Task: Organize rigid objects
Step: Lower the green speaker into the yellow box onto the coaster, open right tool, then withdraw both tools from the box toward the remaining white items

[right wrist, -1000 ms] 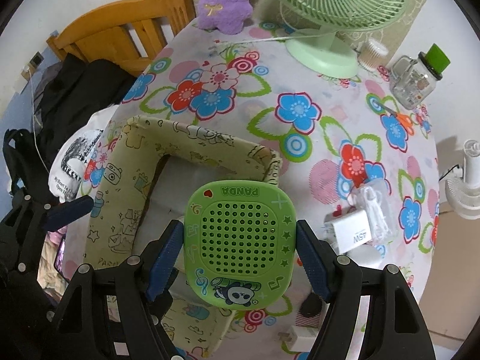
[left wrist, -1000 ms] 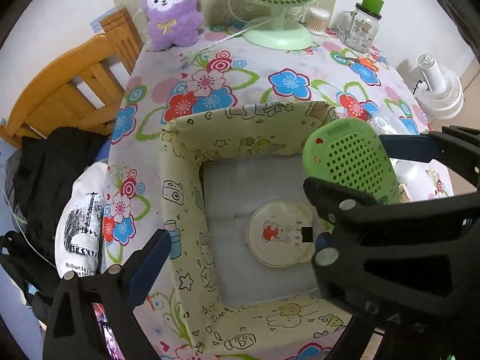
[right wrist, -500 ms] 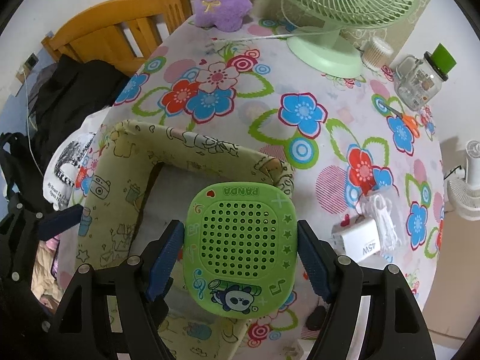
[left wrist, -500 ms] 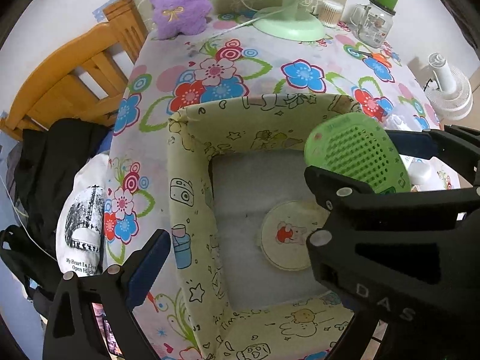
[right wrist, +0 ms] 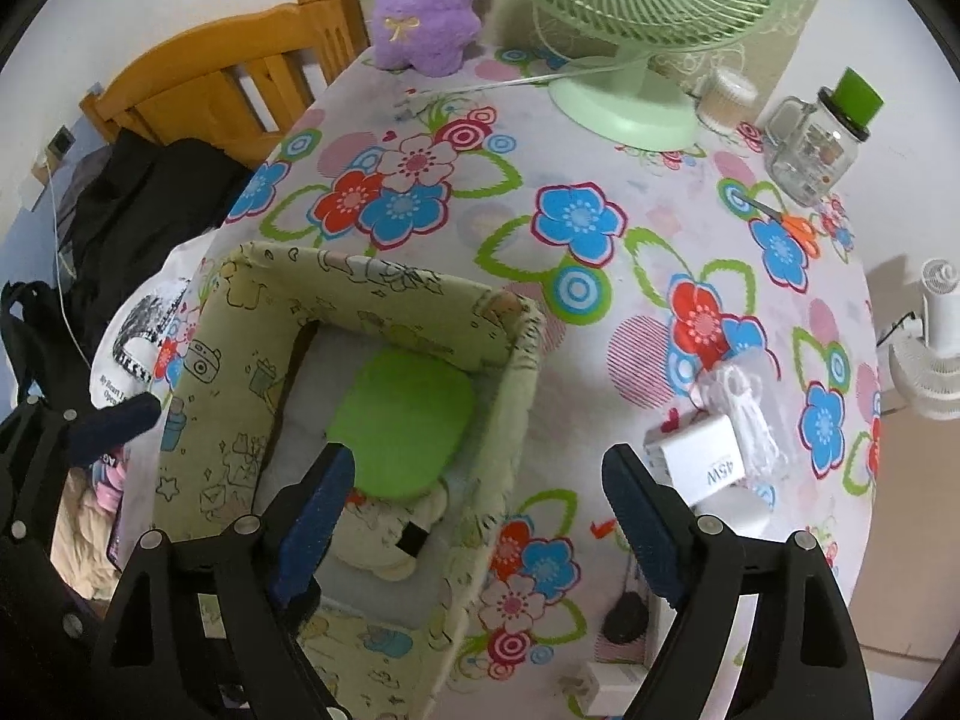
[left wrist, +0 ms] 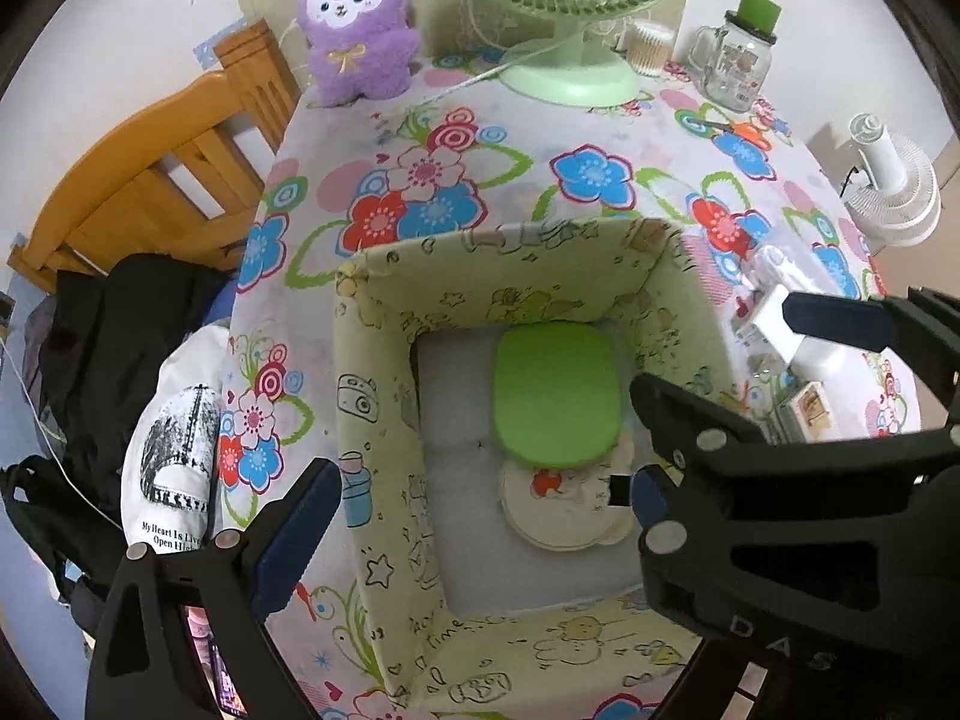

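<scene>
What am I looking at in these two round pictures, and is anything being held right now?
Each picture comes from a fisheye camera on a hand-held two-finger gripper, looking down along its fingers. In the left wrist view, the right gripper crosses in from the right. Below sits a fabric storage box on a flowered tablecloth. Inside lies the green gadget, plain side up, partly over a round cartoon-printed disc. The right gripper has just opened and holds nothing. The left gripper is also empty. A white charger waits outside the box.

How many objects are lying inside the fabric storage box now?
2: a green speaker at the far side of the box, overlapping a round cream item nearer the camera. Others may be hidden.
</scene>
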{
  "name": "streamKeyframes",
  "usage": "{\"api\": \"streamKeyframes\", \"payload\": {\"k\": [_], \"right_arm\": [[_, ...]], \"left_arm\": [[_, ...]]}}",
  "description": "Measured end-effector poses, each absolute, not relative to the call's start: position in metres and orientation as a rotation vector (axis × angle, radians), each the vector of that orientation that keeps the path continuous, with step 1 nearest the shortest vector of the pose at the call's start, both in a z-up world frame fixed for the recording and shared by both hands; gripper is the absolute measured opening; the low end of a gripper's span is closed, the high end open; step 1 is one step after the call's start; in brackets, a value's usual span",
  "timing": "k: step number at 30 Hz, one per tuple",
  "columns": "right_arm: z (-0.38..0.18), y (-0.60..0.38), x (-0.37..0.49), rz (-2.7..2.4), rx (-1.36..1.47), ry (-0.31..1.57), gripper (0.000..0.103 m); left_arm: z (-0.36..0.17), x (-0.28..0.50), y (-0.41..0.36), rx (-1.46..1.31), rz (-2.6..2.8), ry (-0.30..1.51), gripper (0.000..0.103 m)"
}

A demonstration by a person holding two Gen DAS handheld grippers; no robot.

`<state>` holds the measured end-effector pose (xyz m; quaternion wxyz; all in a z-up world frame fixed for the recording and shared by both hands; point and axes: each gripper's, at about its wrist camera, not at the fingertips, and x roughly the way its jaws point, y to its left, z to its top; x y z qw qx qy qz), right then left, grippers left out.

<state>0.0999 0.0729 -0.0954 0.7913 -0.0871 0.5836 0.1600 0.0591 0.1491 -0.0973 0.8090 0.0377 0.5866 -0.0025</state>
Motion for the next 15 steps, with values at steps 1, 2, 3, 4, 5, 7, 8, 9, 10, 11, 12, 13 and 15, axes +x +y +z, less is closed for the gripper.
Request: {"api": "streamKeyframes", "payload": {"k": [1, 2, 3, 4, 5, 7, 8, 9, 10, 11, 12, 13, 15], "right_arm": [[-0.094, 0.07, 0.099, 0.341, -0.181, 1.255, 0.088], [-0.093, 0.066, 0.098, 0.336, -0.175, 1.256, 0.089], [-0.092, 0.063, 0.096, 0.333, -0.17, 1.255, 0.089], [-0.09, 0.059, 0.095, 0.329, -0.167, 1.253, 0.089], [-0.088, 0.056, 0.094, 0.326, -0.166, 1.252, 0.09], [-0.086, 0.049, 0.091, 0.319, -0.161, 1.25, 0.09], [-0.084, 0.045, 0.089, 0.315, -0.159, 1.249, 0.09], [-0.083, 0.042, 0.088, 0.311, -0.157, 1.247, 0.09], [-0.081, 0.038, 0.087, 0.307, -0.155, 1.246, 0.09], [-0.08, 0.035, 0.086, 0.304, -0.154, 1.245, 0.09], [-0.079, 0.032, 0.085, 0.302, -0.153, 1.243, 0.09], [-0.077, 0.029, 0.084, 0.299, -0.153, 1.24, 0.09], [-0.075, 0.023, 0.082, 0.295, -0.155, 1.234, 0.09]], "left_arm": [[-0.095, 0.058, 0.146, 0.085, -0.008, 1.25, 0.099], [-0.095, 0.057, 0.144, 0.087, -0.01, 1.247, 0.099], [-0.093, 0.056, 0.141, 0.088, -0.014, 1.244, 0.099], [-0.092, 0.055, 0.138, 0.09, -0.016, 1.242, 0.099], [-0.091, 0.055, 0.136, 0.09, -0.017, 1.241, 0.099], [-0.09, 0.053, 0.131, 0.093, -0.02, 1.237, 0.099], [-0.088, 0.052, 0.128, 0.096, -0.021, 1.233, 0.099], [-0.087, 0.051, 0.126, 0.098, -0.022, 1.231, 0.099], [-0.086, 0.051, 0.124, 0.1, -0.023, 1.229, 0.099], [-0.085, 0.05, 0.121, 0.1, -0.023, 1.227, 0.099], [-0.084, 0.049, 0.119, 0.101, -0.023, 1.226, 0.099], [-0.084, 0.049, 0.117, 0.101, -0.025, 1.224, 0.099], [-0.082, 0.047, 0.112, 0.103, -0.025, 1.221, 0.099]]}}
